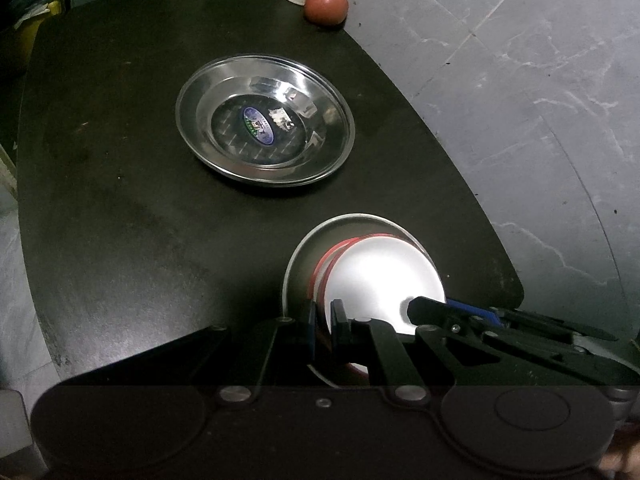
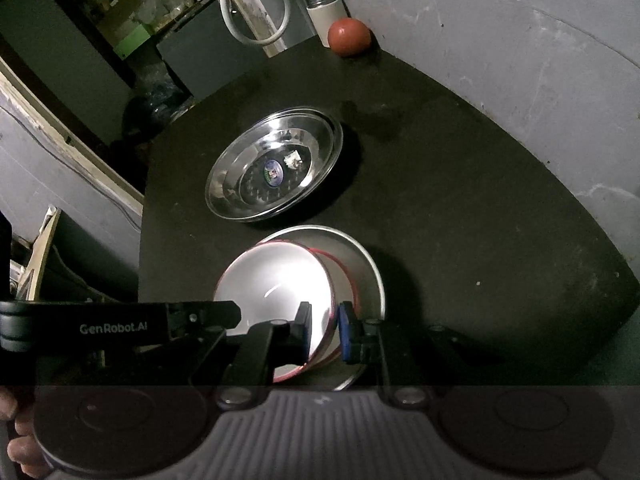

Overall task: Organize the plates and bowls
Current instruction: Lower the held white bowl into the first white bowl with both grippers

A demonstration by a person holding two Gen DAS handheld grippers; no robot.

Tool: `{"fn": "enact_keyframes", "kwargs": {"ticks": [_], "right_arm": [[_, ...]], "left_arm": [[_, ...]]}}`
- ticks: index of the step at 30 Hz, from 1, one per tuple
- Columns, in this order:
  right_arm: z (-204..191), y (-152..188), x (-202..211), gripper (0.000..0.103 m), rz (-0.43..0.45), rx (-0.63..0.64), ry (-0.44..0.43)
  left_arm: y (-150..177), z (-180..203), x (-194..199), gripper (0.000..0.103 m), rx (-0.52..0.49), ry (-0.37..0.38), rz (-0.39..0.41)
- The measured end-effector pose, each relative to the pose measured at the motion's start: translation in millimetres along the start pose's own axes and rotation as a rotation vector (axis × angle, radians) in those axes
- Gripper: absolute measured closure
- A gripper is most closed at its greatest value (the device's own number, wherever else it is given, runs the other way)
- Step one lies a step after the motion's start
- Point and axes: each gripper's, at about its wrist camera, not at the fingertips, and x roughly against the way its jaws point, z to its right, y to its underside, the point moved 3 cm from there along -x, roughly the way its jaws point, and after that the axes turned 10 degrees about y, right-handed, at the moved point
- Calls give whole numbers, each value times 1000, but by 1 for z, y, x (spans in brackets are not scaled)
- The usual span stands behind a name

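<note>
- Left gripper [image 1: 323, 322] jaws clamped on the white bowl [image 1: 384, 276] rim; right gripper [image 2: 325, 330] likewise (opposite side)
- Bowl sits in a grey plate [image 2: 360, 256] on the desk [image 1: 120, 200]; steel plate [image 1: 264, 124] beyond

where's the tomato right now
The tomato sits at the far edge of the dark table, top centre in both wrist views, right beside the white cup and beyond the steel plate.
</note>
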Motion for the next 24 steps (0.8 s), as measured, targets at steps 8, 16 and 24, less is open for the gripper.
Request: {"fn": "enact_keyframes", "kwargs": {"ticks": [8, 16, 24], "right_arm": [[-2, -1, -1, 84, -5, 11, 8], [-2, 0, -3, 84, -7, 12, 11], [-3, 1, -5, 82, -1, 23, 25]], "left_arm": [[0, -1, 0, 96, 1, 0, -1], [1, -4, -3, 96, 8, 1, -7], [2, -5, -5, 95, 7, -4, -9]]}}
